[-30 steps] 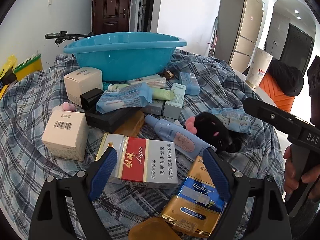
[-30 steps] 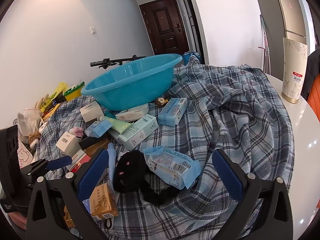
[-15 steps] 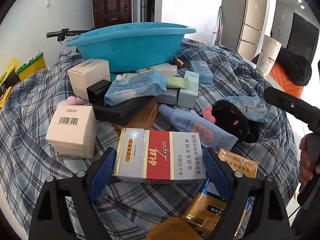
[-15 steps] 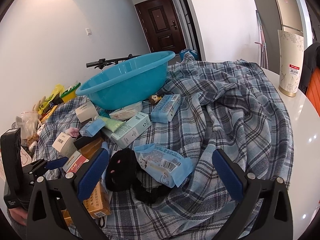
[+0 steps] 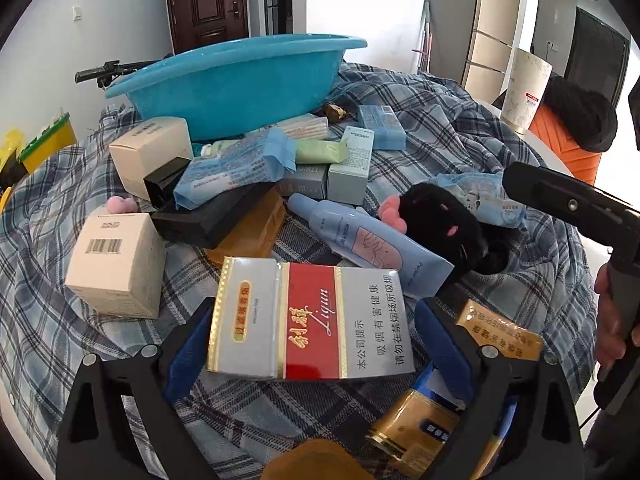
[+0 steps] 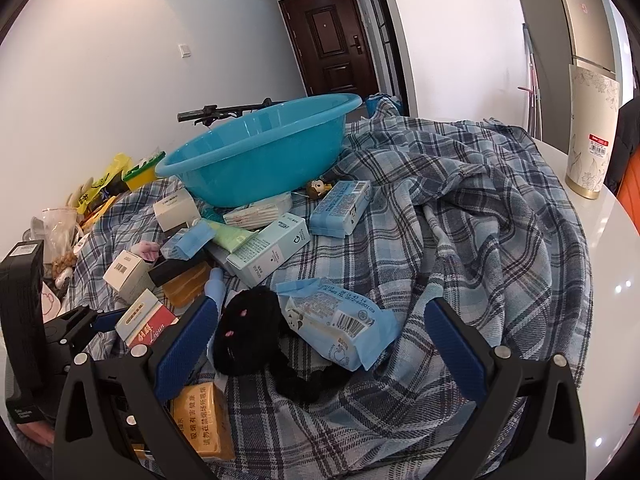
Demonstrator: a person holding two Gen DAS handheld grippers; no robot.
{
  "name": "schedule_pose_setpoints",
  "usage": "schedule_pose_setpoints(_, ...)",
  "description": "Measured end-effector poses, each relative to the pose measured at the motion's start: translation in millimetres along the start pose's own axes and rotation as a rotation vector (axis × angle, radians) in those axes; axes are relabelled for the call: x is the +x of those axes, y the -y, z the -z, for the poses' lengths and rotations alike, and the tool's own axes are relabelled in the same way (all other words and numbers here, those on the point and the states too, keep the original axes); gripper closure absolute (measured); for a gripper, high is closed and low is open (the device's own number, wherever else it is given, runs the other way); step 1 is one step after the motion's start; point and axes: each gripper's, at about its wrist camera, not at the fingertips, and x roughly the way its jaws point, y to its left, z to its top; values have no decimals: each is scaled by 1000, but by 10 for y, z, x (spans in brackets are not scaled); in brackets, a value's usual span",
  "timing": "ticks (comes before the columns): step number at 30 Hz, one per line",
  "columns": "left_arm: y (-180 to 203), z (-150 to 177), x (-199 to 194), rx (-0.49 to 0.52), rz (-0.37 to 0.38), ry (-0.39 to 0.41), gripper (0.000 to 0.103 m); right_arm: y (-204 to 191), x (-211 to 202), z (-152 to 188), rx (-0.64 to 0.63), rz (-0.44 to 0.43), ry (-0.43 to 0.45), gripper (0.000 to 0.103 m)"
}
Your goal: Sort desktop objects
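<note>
Left tongs widened around cigarette carton.
Jaws have just been opening, carton framed between pads but not gripped, lying on plaid cloth near blue basin; pick judged imminent. Right tongs held wide, empty.
</note>
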Motion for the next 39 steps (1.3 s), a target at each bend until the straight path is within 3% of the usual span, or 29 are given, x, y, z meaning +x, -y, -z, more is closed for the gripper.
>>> schedule_pose_setpoints(3, -2, -8, 28, -8, -12, -5, 5, 22, -9, -6, 8, 2, 4, 0)
schedule_pose_setpoints(7, -115, -26, -68, -66, 35, 27, 6, 43, 10, -5, 16, 6, -2, 0)
schedule_pose_setpoints(9, -158, -24, -105, -82, 38, 38, 18, 38, 15, -8, 17, 4, -4, 0)
schedule_pose_setpoints(11, -238, -23, -131, -121, 44, 44, 39, 24, 12, -10, 13, 2, -3, 0)
schedule_pose_setpoints(13, -323, -18, -177, -157, 54, 50, 49, 7, 7, -10, 6, 1, -2, 0)
schedule_pose_setpoints(16, -345, -3, -199, -137, 42, 41, 46, -9, 6, -12, 3, -2, -1, 0)
schedule_pose_setpoints(20, -346, 36, -292, -120, 19, 55, 27, -19, 20, -10, 0, 0, -6, 0)
schedule_pose_setpoints(29, -315, 181, -418, -56, 108, -25, 27, -36, 18, -13, -3, -5, -5, 0)
schedule_pose_setpoints(30, -302, 183, -391, -53, 109, -30, 29, -46, 20, -12, -6, -8, -6, 0)
schedule_pose_setpoints(31, -287, 183, -351, -54, 106, -39, 40, -62, 18, -11, -10, -12, -6, 0)
schedule_pose_setpoints(39, -280, 166, -382, -49, 114, -35, 64, -85, -13, -11, -25, -24, -4, 0)
